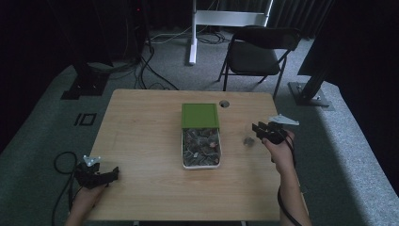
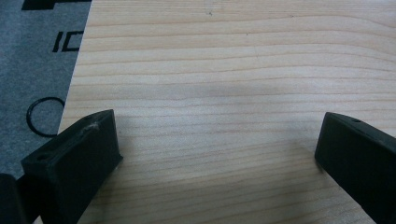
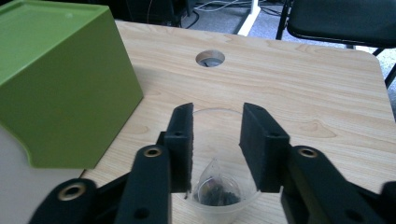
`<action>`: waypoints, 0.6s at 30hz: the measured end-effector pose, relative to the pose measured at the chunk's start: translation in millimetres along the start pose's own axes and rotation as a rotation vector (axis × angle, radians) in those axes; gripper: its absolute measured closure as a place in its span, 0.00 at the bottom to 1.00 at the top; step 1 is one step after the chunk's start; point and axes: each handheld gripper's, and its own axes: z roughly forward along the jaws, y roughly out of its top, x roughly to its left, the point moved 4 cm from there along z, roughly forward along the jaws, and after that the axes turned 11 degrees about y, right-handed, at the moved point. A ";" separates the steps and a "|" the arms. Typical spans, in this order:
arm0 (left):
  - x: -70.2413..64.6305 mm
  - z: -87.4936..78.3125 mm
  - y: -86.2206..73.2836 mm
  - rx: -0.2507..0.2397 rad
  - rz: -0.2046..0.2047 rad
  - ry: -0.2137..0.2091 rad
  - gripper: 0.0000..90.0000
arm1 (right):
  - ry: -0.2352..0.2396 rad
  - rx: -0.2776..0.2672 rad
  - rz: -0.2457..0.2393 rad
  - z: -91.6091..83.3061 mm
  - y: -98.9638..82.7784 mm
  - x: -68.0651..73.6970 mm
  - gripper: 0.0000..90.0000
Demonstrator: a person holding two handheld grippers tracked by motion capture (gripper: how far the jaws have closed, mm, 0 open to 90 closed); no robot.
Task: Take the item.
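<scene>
Right claw (image 3: 215, 140) hangs released over the clear cup (image 3: 219, 186) at lower centre, tea bag (image 3: 217, 191) inside; a careless pull-away could tip the light cup.

We count one table (image 1: 141, 155), and on it one white box (image 1: 201, 165) with one green lid (image 1: 200, 115) standing at its far end. The box holds many tea bags (image 1: 201, 147), too small and crowded to count. Right of the box stands one clear cup (image 3: 219, 119) with one tea bag (image 3: 217, 191) inside. Two grippers: one (image 1: 114, 174) left of the box, one (image 1: 256, 129) right. Beyond the table stands one black chair (image 1: 256, 54).
</scene>
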 end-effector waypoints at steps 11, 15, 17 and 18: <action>0.0 0.0 0.0 0.000 0.000 0.000 0.00 | -0.018 -0.010 -0.007 -12.6 0.8 3.7 0.52; 0.0 0.0 0.0 0.000 0.000 0.000 0.00 | -0.016 -0.002 -0.013 -15.3 -3.8 6.0 0.41; 0.0 0.0 0.0 0.000 0.000 0.000 0.00 | -0.023 -0.006 -0.015 -17.3 -6.2 7.1 0.35; 0.0 0.0 0.0 0.000 0.000 0.000 0.00 | -0.023 -0.010 -0.015 -18.4 -7.1 7.6 0.32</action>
